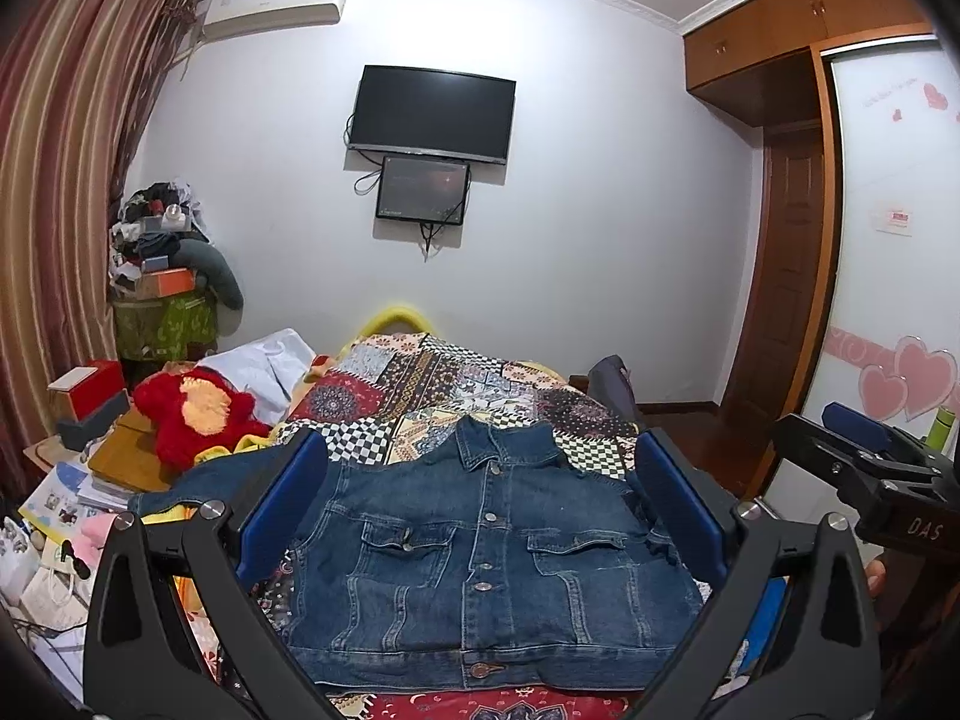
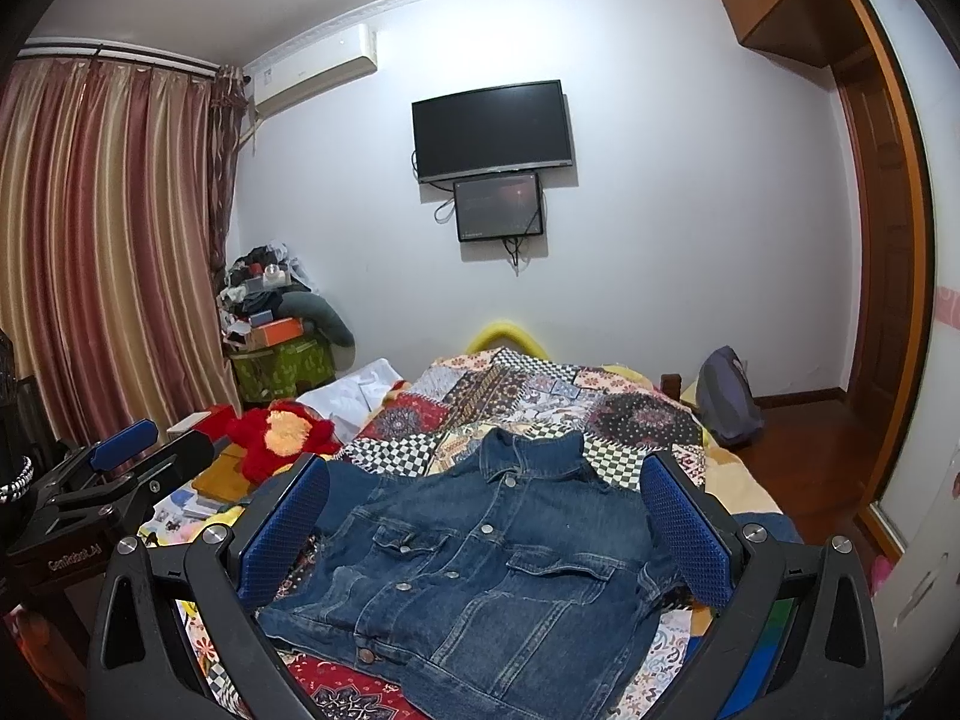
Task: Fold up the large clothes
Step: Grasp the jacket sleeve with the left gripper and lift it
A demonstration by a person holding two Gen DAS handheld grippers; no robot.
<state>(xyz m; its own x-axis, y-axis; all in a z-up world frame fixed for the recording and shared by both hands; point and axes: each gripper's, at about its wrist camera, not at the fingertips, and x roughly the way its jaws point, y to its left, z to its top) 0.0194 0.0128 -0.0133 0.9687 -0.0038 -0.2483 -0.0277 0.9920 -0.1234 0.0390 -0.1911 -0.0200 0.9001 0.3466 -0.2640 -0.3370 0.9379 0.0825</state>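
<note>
Your left tongs and right tongs gape wide, empty, above the denim jacket lying buttoned, front up, on the quilted bed. Judge it heavy, stiff; grip the sleeve at 9 o'clock.

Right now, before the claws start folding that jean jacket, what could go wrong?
The denim jacket lies face up and buttoned on the patchwork quilt, so an open claw might pinch the quilt too. Its left sleeve trails toward the red plush toy and could snag it. Thick denim may also slip from the left claw or right claw.
</note>
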